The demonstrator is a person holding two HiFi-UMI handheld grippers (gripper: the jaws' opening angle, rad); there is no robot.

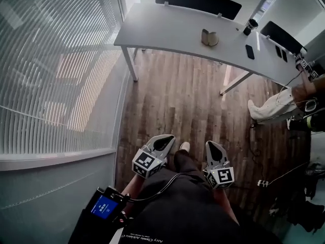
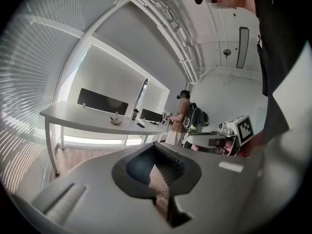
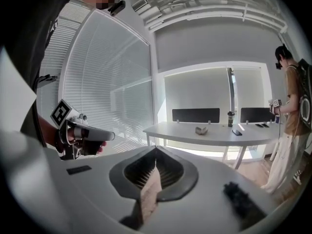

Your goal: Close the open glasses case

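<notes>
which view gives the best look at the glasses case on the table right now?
Head view: the glasses case is largest there, seen from above on the white table, and it looks open. The right gripper view shows it small and side-on. The left gripper view shows only a tiny distant shape.

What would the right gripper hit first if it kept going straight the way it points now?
Nothing close: the right gripper, shut and empty, faces bare wooden floor. Beyond that, probably the white table holding the open glasses case, though its downward tilt may meet floor first.
</notes>
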